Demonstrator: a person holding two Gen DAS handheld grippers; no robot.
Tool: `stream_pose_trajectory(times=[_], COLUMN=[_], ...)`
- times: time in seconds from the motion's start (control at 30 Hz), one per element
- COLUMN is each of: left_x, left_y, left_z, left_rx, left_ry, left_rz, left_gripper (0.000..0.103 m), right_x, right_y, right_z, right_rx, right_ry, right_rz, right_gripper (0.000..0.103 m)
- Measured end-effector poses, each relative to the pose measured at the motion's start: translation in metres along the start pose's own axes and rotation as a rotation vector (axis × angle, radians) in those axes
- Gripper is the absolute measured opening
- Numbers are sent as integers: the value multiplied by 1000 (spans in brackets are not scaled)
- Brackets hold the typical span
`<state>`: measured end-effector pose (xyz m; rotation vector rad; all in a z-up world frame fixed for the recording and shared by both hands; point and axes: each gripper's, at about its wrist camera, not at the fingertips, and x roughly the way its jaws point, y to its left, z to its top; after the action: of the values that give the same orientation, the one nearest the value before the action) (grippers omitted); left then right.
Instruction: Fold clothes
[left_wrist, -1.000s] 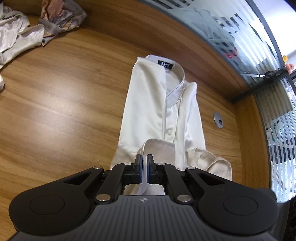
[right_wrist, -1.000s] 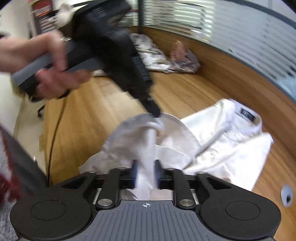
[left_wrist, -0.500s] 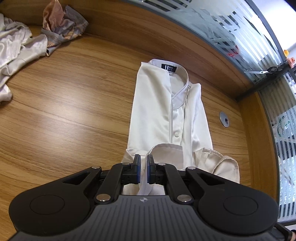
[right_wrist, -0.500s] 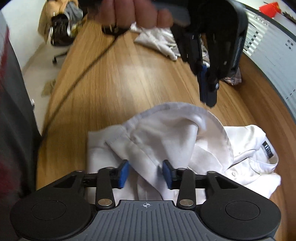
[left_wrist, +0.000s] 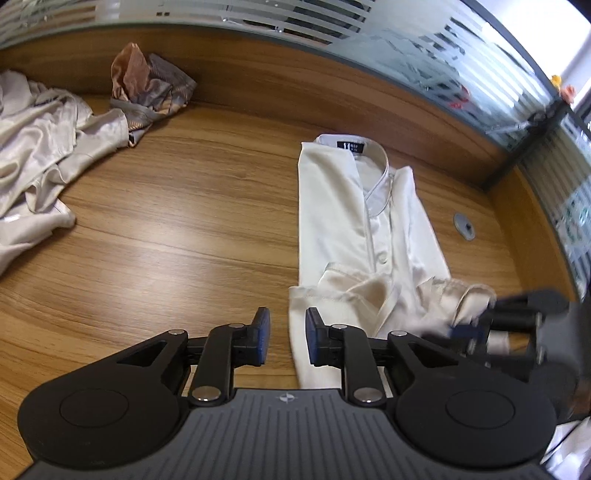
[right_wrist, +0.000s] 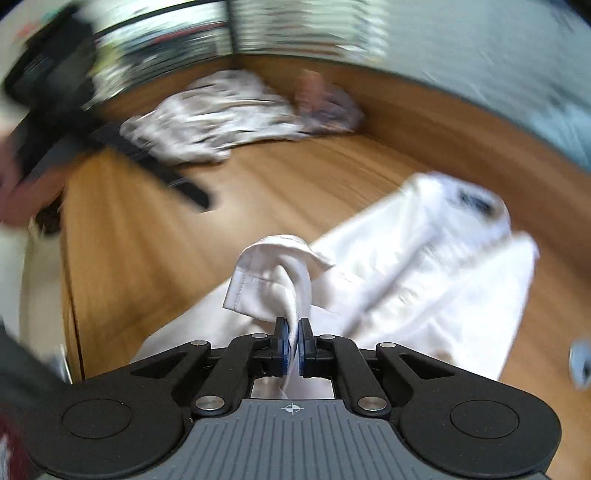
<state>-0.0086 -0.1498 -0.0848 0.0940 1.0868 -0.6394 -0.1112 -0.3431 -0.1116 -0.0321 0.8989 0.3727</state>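
A cream satin shirt (left_wrist: 343, 206) lies lengthwise on the wooden table (left_wrist: 184, 236), collar at the far end, sides folded in. My left gripper (left_wrist: 287, 332) is open just off the shirt's near left hem, with nothing between its fingers. In the right wrist view the same shirt (right_wrist: 424, 273) shows blurred. My right gripper (right_wrist: 293, 343) is shut on a bunched piece of the shirt's lower edge (right_wrist: 284, 280), lifted a little off the table. From the left wrist view, the right gripper (left_wrist: 476, 328) appears at the shirt's near right corner.
A heap of pale satin clothes (left_wrist: 40, 162) and a brown patterned cloth (left_wrist: 147, 88) lie at the far left of the table. A round metal grommet (left_wrist: 463, 226) sits right of the shirt. A wooden rim and frosted glass wall (left_wrist: 332, 22) bound the far side.
My left gripper let go of the shirt's hem, opened and shifted left. My right gripper, open half a second ago, has shut on the shirt's lower edge and is moving fast.
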Motion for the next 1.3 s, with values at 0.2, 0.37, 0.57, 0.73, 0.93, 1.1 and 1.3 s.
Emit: stream_pose_trajectory(times=[0.2, 0.37, 0.57, 0.73, 0.93, 1.1, 1.3], left_x=[11, 28, 41, 48, 56, 60, 59], left_y=[-8, -27, -52, -77, -107, -116, -110], left_z=[-4, -2, 2, 2, -3, -5, -4], left_rx=[47, 155, 282, 388, 500, 519, 482], left_ry=[18, 27, 27, 26, 40, 48, 40], left_rz=[-4, -7, -60, -120, -189, -207, -195], left_gripper=[35, 42, 44, 45, 47, 51, 54], right_x=[13, -1, -31, -55, -75, -75, -62], right_y=[-49, -72, -87, -80, -77, -85, -89], right_z=[-4, -5, -9, -23, -50, -69, -69], right_rx=[252, 347, 409, 395, 482, 642, 705], right_ry=[50, 34, 28, 70, 89, 60, 66], right_rz=[-43, -113, -165, -213, -289, -239, -210], right_gripper=[13, 28, 32, 35, 39, 38, 7])
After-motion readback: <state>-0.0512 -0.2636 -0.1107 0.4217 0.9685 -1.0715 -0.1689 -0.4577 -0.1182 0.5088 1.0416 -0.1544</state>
